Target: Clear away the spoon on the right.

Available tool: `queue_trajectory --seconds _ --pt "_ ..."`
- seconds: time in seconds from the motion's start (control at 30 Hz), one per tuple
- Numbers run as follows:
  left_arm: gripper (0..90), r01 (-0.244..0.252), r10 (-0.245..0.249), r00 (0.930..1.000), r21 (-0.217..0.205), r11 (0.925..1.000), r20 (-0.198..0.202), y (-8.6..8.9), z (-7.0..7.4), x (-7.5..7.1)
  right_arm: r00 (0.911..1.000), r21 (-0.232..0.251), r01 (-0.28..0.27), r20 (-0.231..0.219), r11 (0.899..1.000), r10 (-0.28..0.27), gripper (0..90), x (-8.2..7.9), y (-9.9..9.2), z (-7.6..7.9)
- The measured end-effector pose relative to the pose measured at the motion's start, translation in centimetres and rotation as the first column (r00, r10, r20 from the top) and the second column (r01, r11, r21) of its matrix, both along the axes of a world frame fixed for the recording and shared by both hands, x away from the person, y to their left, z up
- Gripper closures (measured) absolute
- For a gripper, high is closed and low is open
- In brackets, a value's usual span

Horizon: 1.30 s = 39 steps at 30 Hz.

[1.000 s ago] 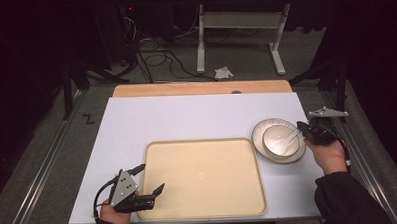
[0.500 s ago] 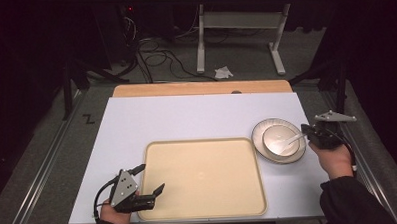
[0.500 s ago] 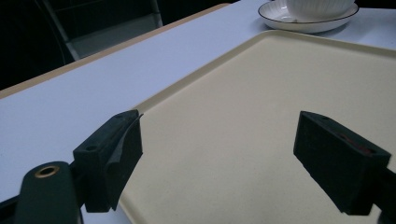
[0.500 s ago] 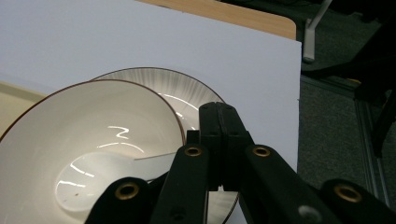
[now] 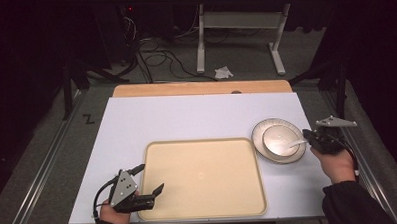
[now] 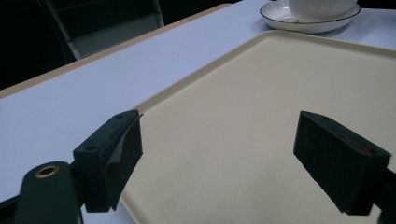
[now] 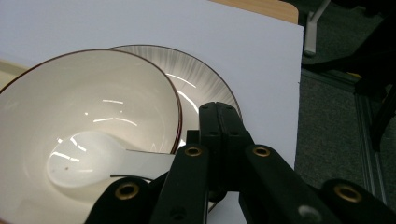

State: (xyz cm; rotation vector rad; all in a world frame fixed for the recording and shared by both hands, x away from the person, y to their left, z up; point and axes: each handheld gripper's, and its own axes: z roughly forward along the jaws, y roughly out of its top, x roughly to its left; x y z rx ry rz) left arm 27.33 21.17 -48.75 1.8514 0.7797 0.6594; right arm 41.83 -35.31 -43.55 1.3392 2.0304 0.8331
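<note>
A white bowl sits on a ribbed plate at the table's right side. A white spoon lies in the bowl, its handle pointing right. My right gripper is shut on the end of that handle. In the right gripper view the shut jaws meet the spoon over the rim of the bowl, with the plate behind. My left gripper stands open over the near left corner of the beige tray. Nothing is between its fingers.
The tray lies bare on the white table top. Bowl and plate stand just past its far right corner. A wooden strip edges the table's far side, with floor, cables and a desk frame beyond.
My right hand has drifted slightly toward the person, and the spoon's handle has shifted with it. The left gripper has stayed where it was.
</note>
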Motion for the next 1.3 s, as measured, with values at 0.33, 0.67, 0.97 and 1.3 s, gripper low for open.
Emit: queue_trajectory --seconds 0.33,0.67,0.97,1.3 --pt "15.9 -0.007 0.006 1.0 -0.004 1.0 -0.003 0.0 -0.1 0.0 0.9971 0.062 -0.025 0.073 0.998 0.02 90.0 -3.9 0.1 -1.0" --pt "15.9 -0.008 0.008 0.9999 -0.003 1.0 -0.011 0.0 -0.2 0.1 0.978 0.13 0.013 0.205 0.991 -0.04 90.0 -6.5 -0.3 -1.6" --pt "15.9 -0.006 0.006 0.9999 0.006 1.0 -0.012 -0.3 -0.2 0.2 0.9869 0.131 -0.026 0.162 0.991 0.005 90.0 -7.9 -0.1 -3.5" --pt "15.9 -0.007 0.007 0.9999 0.003 1.0 -0.011 -0.2 -0.2 0.1 0.9844 0.105 -0.111 0.148 0.988 0.094 90.0 -8.9 2.8 -3.7"
